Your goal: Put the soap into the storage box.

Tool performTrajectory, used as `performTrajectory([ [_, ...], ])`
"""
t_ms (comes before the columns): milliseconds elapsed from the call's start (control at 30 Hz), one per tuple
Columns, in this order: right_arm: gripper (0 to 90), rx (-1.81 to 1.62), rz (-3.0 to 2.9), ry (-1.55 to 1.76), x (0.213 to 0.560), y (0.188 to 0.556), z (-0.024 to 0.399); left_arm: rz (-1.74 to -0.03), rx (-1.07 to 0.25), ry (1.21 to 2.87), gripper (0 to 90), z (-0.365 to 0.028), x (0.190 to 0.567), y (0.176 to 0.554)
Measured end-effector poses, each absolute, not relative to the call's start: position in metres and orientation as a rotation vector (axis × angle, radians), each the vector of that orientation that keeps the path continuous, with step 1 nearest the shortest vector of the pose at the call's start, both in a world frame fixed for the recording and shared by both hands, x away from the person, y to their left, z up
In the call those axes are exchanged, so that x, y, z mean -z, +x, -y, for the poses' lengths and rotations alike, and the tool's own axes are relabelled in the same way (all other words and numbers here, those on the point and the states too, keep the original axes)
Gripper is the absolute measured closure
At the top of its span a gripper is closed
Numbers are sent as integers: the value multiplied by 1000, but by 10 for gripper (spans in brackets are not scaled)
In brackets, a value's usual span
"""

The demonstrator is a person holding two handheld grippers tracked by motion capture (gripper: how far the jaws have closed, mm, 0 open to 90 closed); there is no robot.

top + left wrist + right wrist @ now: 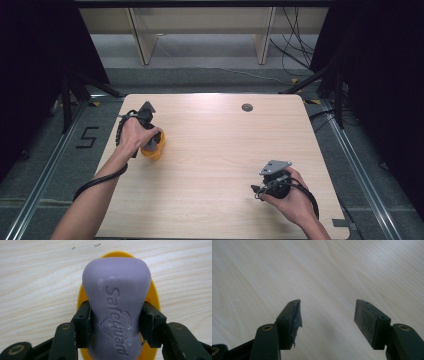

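A purple bar of soap stamped "Safeguard" is pinched at its narrow waist between the pads of my left gripper, which is shut on it. Right beneath the bar lies a yellow oval soap dish; whether the bar rests in it I cannot tell. In the high view the left gripper and the yellow dish are at the table's left side, under the person's left hand. My right gripper stands open over bare wood, nothing between its jaws; in the high view it sits near the front right.
The light wooden table has a round grey cable hole near its far edge. Beyond the table are a grey floor, wooden shelf legs and loose cables. Dark curtains and stand legs flank both sides.
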State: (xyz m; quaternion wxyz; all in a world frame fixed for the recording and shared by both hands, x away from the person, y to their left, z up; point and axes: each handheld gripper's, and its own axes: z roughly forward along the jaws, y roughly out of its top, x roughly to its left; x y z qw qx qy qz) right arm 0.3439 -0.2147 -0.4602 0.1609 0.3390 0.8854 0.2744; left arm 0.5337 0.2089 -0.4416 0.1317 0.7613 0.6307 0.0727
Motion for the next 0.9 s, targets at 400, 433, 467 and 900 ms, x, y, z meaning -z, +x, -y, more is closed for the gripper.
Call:
performTrajectory([
  [400, 389, -786, -2528, 956, 460, 344, 215, -1829, -180, 2224, 488, -207, 448, 534],
  [433, 389, -788, -2525, 954, 461, 344, 215, -1837, -183, 2214, 488, -206, 449, 534],
  [467, 389, -788, -2526, 954, 461, 344, 215, -1839, -179, 2214, 488, -206, 450, 534],
  [900, 390, -802, -2511, 987, 462, 342, 212, -1834, -181, 2234, 486, -208, 452, 535],
])
